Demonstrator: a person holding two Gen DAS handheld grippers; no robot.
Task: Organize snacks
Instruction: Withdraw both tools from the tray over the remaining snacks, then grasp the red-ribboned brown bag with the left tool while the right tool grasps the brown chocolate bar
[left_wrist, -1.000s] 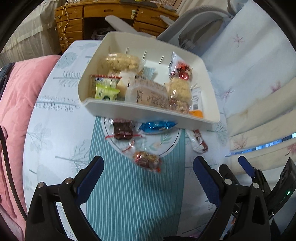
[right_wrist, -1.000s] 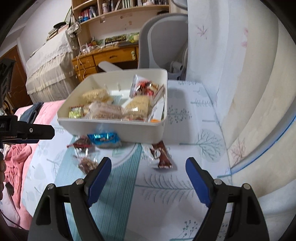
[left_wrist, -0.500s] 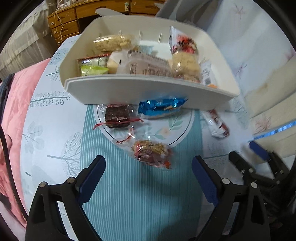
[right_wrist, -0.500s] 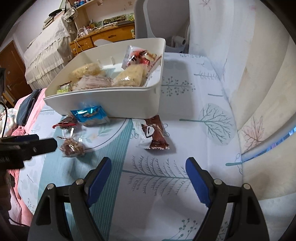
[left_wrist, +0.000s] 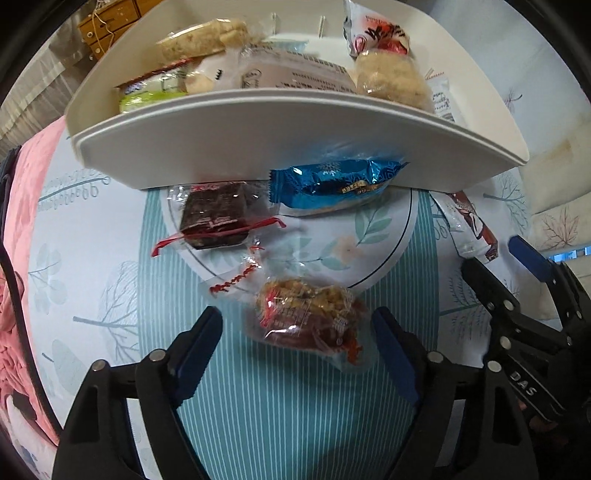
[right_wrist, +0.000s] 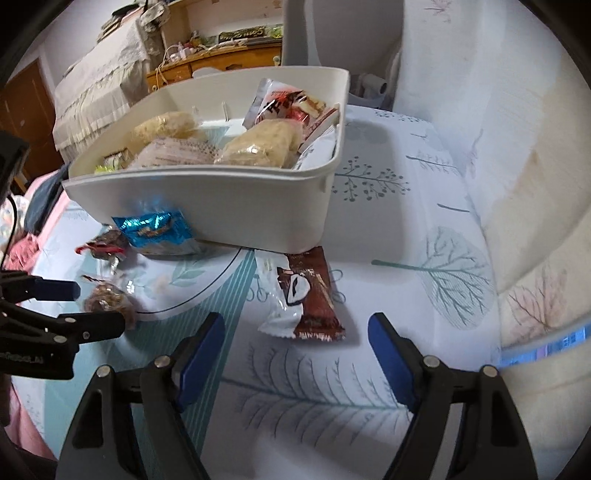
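The nut snack (left_wrist: 310, 317) is lying on the cloth directly between the pads of the left gripper (left_wrist: 297, 350), its long axis running left to right across the gap; the jaws have just been closing but are not yet pressing it. The brown bar (right_wrist: 308, 295) is lying just beyond the right gripper (right_wrist: 295, 343), whose jaws are apart, with its long axis pointing away. Four snacks are being counted outside the white bin (left_wrist: 280, 140).
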